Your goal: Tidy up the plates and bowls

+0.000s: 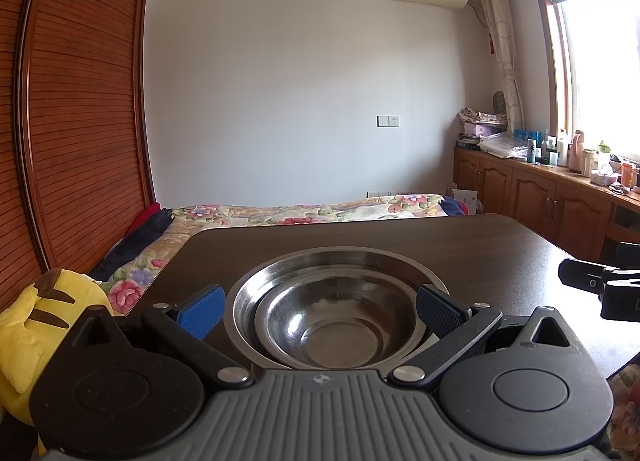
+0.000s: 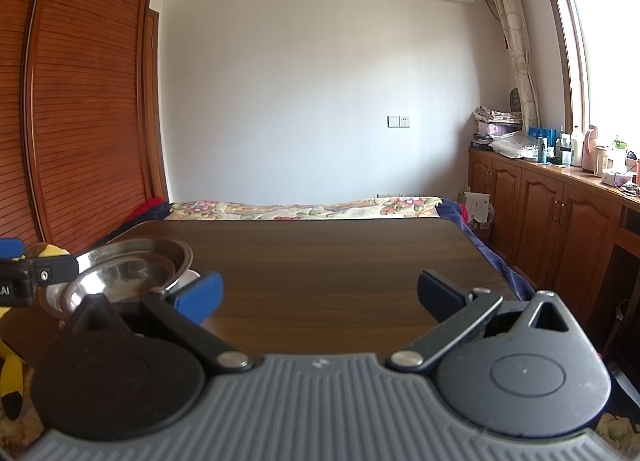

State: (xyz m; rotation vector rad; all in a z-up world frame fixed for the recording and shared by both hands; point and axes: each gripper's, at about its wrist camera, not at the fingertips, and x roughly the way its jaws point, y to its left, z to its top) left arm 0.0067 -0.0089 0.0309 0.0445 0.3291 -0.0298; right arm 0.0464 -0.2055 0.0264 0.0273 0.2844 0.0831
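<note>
Behind the dark wooden table (image 1: 360, 237) were seen a slatted wardrobe (image 1: 80, 121) at the left, a bed (image 1: 304, 213) with a flowered quilt along the white wall, and cabinets (image 1: 532, 189) under the window at the right. A yellow plush toy (image 1: 36, 313) lay just off the table's left corner.

On the table's left part, steel bowls were found nested: a small bowl (image 1: 336, 325) sat inside a large bowl (image 1: 340, 261), tilted a little toward the near rim. In the right wrist view something white (image 2: 188, 279) showed beneath the stack, too hidden to be named.

The bowls were judged to be light, rigid and slick. Breakage was not feared, but polished steel could slip from the pads and would clatter if dropped. The thin rim was judged the best place for a hold, one pad inside the wall and one outside; a squeeze across the whole bowl was thought too wide and too slippery.

The left gripper (image 1: 320, 307) was held spread wide, its blue pads (image 1: 200, 311) standing at either side of the stack's near part. Nothing was held, and contact with the steel could not be made out.

The right gripper (image 2: 318, 293) was likewise spread wide over bare table, well apart from the bowls at its left, and nothing was held or touched by it.
</note>
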